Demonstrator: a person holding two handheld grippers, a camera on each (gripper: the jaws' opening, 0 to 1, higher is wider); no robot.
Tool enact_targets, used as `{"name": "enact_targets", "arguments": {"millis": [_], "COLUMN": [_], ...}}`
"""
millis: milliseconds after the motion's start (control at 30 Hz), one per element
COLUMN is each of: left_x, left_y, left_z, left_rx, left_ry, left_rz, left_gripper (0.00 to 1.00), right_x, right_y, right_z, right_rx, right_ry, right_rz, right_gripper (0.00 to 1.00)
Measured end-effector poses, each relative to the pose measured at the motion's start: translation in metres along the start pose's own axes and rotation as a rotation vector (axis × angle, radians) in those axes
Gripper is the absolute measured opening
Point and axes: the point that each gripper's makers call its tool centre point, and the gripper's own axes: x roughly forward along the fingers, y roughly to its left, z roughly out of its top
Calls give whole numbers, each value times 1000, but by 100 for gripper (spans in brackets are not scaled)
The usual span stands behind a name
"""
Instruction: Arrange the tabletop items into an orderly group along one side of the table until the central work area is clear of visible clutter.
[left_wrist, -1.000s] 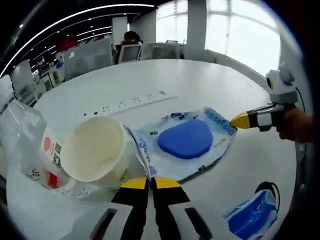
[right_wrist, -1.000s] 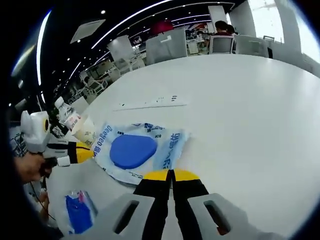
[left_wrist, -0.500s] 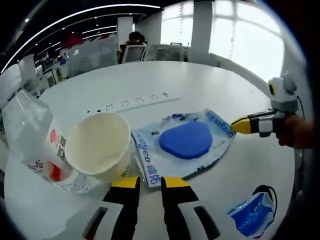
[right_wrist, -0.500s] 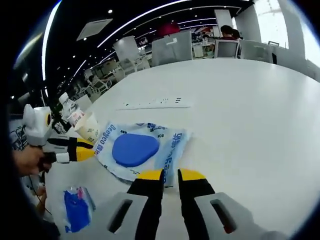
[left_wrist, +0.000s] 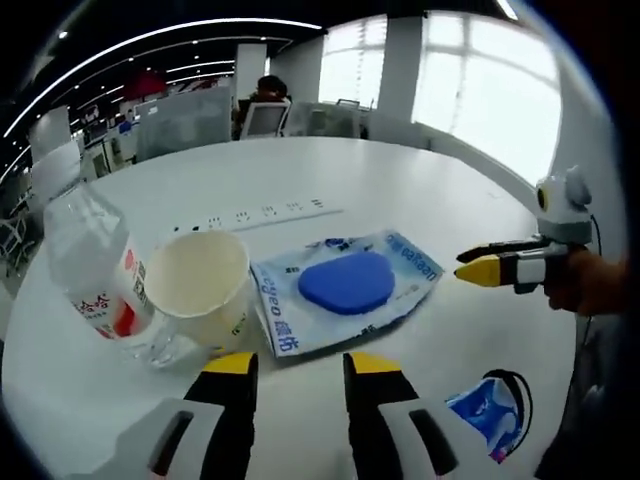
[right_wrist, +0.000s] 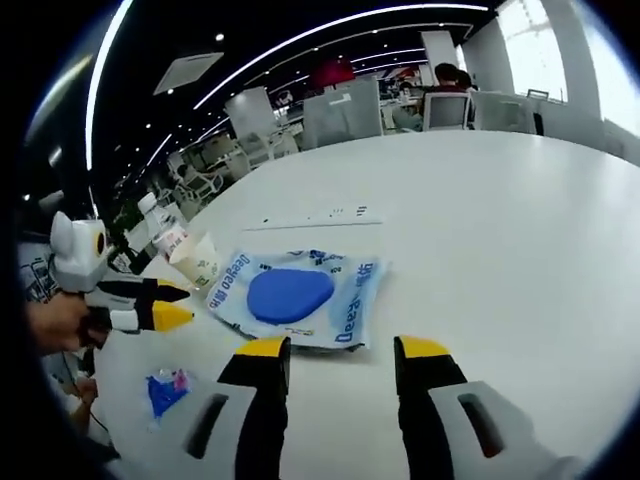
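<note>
White table amid open office

right gripper jaws spread wide, wipes pack flat on the white table just ahead, left gripper open beside it, paper cup behind

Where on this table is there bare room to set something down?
The table is bare beyond the blue wipes pack and power strip. It is crowded beside the pack, where paper cup and bottle sit together.
</note>
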Motion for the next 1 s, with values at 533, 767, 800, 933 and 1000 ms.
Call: {"name": "enact_targets", "arguments": {"millis": [533, 767, 800, 933, 1000], "left_x": [-46, -63, -64, -68, -71], "left_y": [-12, -24, -24, -31, -34], "left_z": [-39, -53, -55, -64, -66], "left_rx": [24, 78, 77, 77, 50], "left_ry": [10, -12, -15, -8, -14], "left_rz": [-145, -190, -193, -207, -214], "left_gripper": [52, 56, 56, 57, 57], "right_x": [-57, -77, -80, -88, -89], "right_y": [61, 83, 88, 106, 109], "right_z": [-19, -50, -56, -70, -77], "right_rx": [-49, -150, -164, -104, -104], "right_ry": [-48, -3, 5, 26, 30], "right_rz": [76, 74, 77, 118, 112], "right_gripper": [56, 58, 58, 48, 49]}}
